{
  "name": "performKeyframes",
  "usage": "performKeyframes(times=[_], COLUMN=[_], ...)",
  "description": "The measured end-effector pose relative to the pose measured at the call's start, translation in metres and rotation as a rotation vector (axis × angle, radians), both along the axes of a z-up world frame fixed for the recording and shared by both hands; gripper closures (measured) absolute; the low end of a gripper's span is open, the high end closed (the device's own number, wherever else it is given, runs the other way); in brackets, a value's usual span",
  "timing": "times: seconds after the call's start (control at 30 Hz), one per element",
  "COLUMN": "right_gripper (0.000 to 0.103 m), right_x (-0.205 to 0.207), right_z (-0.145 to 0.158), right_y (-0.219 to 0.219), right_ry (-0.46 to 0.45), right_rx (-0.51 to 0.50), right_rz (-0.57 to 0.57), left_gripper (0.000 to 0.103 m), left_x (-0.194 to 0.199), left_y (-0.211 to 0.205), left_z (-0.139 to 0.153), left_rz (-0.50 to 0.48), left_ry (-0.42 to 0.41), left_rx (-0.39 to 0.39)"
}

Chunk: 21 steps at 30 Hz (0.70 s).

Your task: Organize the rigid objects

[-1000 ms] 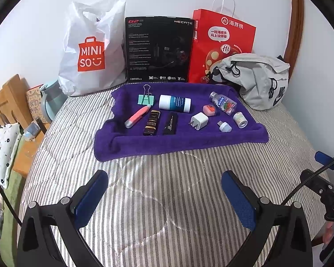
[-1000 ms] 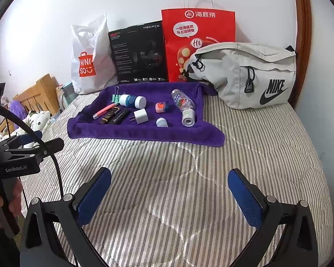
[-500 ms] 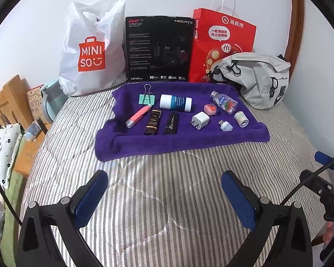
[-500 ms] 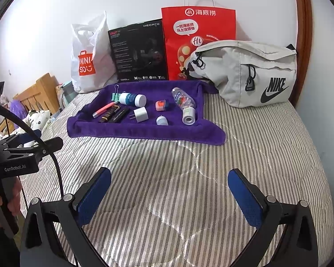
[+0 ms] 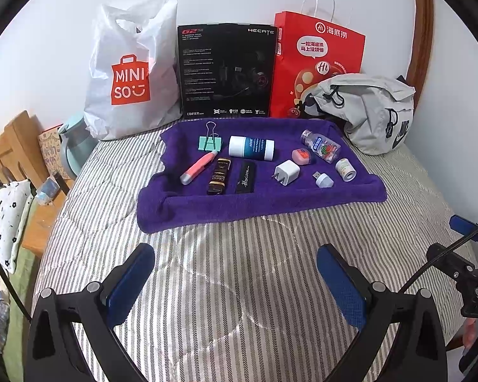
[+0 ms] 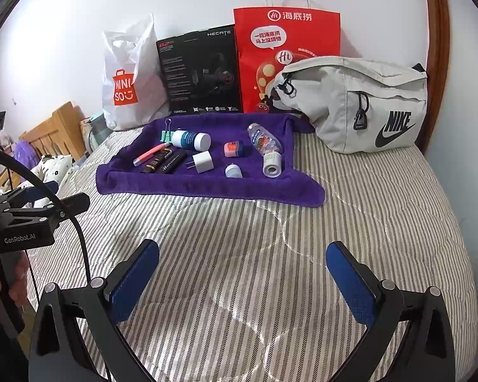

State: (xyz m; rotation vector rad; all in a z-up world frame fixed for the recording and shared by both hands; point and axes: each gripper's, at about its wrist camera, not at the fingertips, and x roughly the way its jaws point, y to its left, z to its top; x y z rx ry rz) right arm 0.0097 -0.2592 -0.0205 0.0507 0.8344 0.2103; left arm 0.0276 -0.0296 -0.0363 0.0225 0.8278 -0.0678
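The left hand-held gripper (image 5: pixel 235 281) and right hand-held gripper (image 6: pixel 242 278) both hover over the striped bed (image 6: pixel 382 210), jaws wide apart, holding nothing. Their lower bodies are cut off by the frame edges. The small items lie well ahead on a purple towel (image 5: pixel 271 203): a green binder clip (image 5: pixel 210 142), a white-and-blue tube (image 5: pixel 251 148), a pink pen (image 5: pixel 197 168), two dark bars with print too small to read, a white charger plug (image 5: pixel 286 172) and a clear bottle (image 5: pixel 320 145). A grey bag (image 6: pixel 360 102) partly hides the red paper bag (image 6: pixel 286 51).
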Motion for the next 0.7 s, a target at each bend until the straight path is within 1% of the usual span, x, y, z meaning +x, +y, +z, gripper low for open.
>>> performKeyframes(times=[0.7], right_gripper=[0.000], right_x=[0.0015], right_z=[0.0020], right_y=[0.0013], right_ry=[-0.003], right_rx=[0.001], right_rz=[0.009], left_gripper=[0.000], left_x=[0.0032], left_y=[0.0061], left_z=[0.0032], left_rz=[-0.003], left_ry=[-0.015], left_rx=[0.001])
